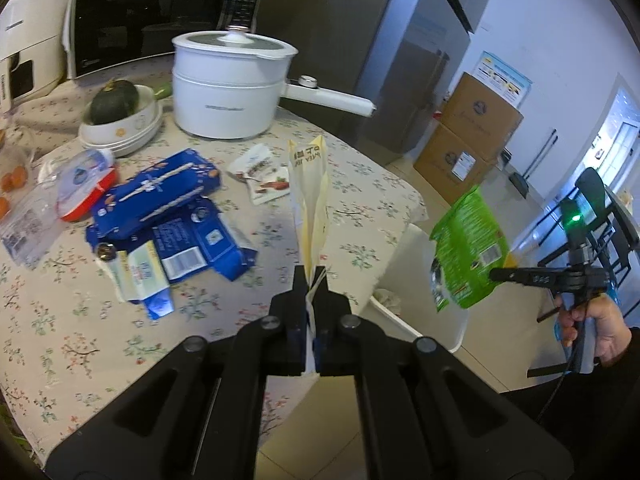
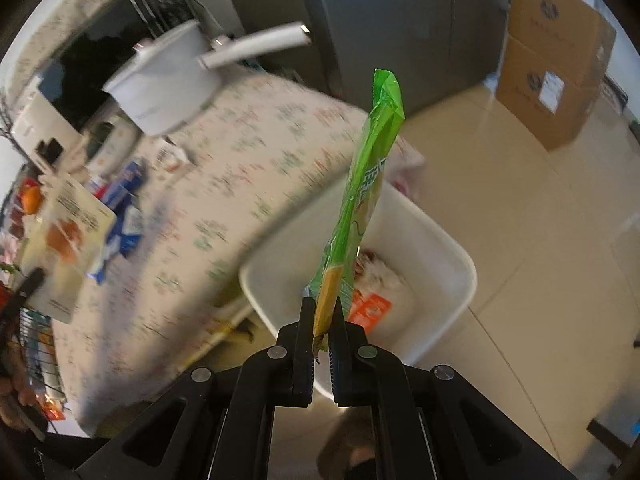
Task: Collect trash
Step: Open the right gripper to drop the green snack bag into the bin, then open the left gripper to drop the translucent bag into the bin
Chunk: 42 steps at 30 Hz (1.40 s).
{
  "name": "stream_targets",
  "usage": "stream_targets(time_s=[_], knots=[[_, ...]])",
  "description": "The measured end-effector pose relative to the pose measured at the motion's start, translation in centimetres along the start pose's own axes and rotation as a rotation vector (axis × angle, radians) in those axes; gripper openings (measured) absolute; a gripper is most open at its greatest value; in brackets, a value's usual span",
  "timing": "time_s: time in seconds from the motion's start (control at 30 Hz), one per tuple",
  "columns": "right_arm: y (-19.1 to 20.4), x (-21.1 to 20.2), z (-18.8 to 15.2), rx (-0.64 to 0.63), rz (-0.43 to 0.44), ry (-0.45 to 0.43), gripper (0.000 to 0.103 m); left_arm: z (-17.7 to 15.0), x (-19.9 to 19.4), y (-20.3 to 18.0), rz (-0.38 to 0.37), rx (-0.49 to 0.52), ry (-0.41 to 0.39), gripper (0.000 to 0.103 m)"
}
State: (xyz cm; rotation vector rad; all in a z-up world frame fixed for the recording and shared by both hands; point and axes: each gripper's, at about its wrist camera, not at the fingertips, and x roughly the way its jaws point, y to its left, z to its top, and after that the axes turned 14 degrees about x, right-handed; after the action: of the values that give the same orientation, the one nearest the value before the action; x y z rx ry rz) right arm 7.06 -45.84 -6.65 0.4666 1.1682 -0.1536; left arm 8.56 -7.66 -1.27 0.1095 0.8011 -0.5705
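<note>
My left gripper point(image 1: 311, 276) is shut on the lower edge of a pale yellow wrapper point(image 1: 310, 184), which stands up over the flowered tablecloth point(image 1: 80, 340). To the right, my right gripper point(image 1: 496, 274) holds a green snack bag point(image 1: 468, 248) above the white bin point(image 1: 420, 276) beside the table. In the right wrist view my right gripper point(image 2: 322, 312) is shut on the green snack bag point(image 2: 372, 184), seen edge-on over the white bin point(image 2: 424, 216), which has paper trash inside. The pale yellow wrapper point(image 2: 68, 240) shows blurred at the left. Flattened blue cartons point(image 1: 160, 200) and a small white wrapper point(image 1: 264, 176) lie on the table.
A white pot with a long handle point(image 1: 224, 88), a squash in a bowl point(image 1: 116, 104) and a microwave point(image 1: 132, 20) stand at the table's back. A grey fridge point(image 1: 380, 60), stacked cardboard boxes point(image 1: 472, 132) and a black chair point(image 1: 592, 208) stand around the tiled floor.
</note>
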Motion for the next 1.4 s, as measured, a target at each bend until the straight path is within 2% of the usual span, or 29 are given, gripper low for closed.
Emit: stream_targets(time_s=[0.27, 0.37, 0.47, 0.5, 0.9, 1.27, 1.3, 1.37, 1.4], knots=[[-2.4, 2.0, 0.0, 0.06, -0.023, 0.061, 0.01, 1.0, 2.2, -3.9, -0.069, 0.051, 0.018, 0.003], [-3.3, 1.9, 0.1, 0.083, -0.02, 0.064, 0.021, 1.2, 3.3, -5.5, -0.094, 0.076, 0.031, 0.003], [-4.0, 1.4, 0.1, 0.095, -0.016, 0.049, 0.042, 1.5, 4.8, -7.5, -0.129, 0.108, 0.05, 0.003], [-4.2, 1.2, 0.1, 0.098, -0.013, 0.042, 0.047, 1.5, 5.3, -8.1, -0.14, 0.118, 0.058, 0.003], [-6.6, -0.1, 0.4, 0.145, -0.005, 0.001, 0.057, 1.7, 12.1, -14.0, -0.211, 0.184, 0.14, 0.003], [-8.3, -0.8, 0.6, 0.165, -0.011, -0.018, 0.058, 1.5, 15.3, -14.7, -0.206, 0.193, 0.16, 0.003], [-8.2, -0.7, 0.6, 0.163, -0.011, -0.019, 0.058, 1.5, 15.3, -14.8, -0.2, 0.2, 0.165, 0.006], [-8.1, -0.8, 0.6, 0.159, -0.011, -0.021, 0.058, 1.5, 15.4, -14.7, -0.192, 0.203, 0.168, 0.022], [-8.0, -0.8, 0.7, 0.157, -0.01, -0.022, 0.058, 1.5, 15.1, -14.6, -0.187, 0.206, 0.168, 0.036]])
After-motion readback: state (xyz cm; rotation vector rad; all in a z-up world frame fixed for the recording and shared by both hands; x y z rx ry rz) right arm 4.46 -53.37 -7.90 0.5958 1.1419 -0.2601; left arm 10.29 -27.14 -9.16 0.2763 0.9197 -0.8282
